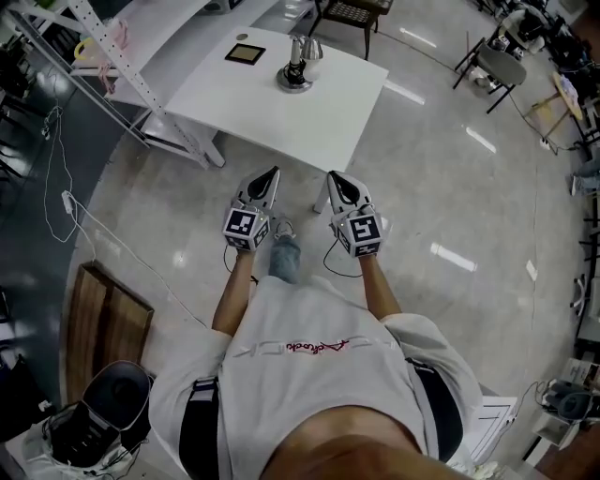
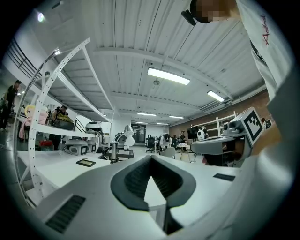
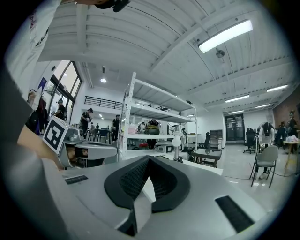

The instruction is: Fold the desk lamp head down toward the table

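The desk lamp (image 1: 298,64) stands upright on a round base near the far middle of the white table (image 1: 328,122). In the right gripper view the lamp (image 3: 177,140) shows its pale head above the stem. My left gripper (image 1: 271,178) and right gripper (image 1: 334,180) are held side by side over the floor, short of the table's near edge and well apart from the lamp. Both point level at the table. The left gripper (image 2: 150,161) and the right gripper (image 3: 149,161) are shut with nothing between the pads.
A dark square frame (image 1: 245,53) lies on the table left of the lamp. A white shelving rack (image 1: 122,66) stands at the table's left. Chairs stand behind (image 1: 352,14) and at the far right (image 1: 492,66). Cables (image 1: 66,202) and a wooden board (image 1: 98,323) lie on the floor at left.
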Motion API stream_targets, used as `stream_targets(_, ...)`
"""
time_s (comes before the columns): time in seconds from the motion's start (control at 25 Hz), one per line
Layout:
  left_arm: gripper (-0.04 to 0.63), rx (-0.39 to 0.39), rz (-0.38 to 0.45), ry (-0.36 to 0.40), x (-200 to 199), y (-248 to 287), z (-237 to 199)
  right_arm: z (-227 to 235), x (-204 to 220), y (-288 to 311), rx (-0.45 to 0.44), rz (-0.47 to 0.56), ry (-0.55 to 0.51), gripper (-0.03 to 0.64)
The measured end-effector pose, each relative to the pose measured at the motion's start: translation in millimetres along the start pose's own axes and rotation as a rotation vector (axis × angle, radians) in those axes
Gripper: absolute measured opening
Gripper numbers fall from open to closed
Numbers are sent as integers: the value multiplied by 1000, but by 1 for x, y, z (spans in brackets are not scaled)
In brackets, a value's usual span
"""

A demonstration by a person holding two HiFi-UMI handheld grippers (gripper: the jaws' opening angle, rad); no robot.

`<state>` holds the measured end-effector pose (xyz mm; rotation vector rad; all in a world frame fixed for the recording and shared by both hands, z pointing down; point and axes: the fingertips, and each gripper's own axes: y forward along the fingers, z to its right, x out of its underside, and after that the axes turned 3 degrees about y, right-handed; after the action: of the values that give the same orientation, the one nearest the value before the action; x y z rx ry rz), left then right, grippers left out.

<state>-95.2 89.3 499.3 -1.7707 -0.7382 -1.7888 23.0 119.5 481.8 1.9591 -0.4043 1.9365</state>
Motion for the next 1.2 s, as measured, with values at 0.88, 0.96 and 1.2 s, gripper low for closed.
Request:
stream_targets(0.88,25,91,-4,-1,-25,182,-141,123,-37,177,109,2,-4,15)
stream_targets(0.96,25,102,0,5,-28,197,-150,135,-39,186,128,5,-7,15)
stream_targets(1.2,25,141,11,7,-30,232,-170,162,-45,209,183,13,-11,15)
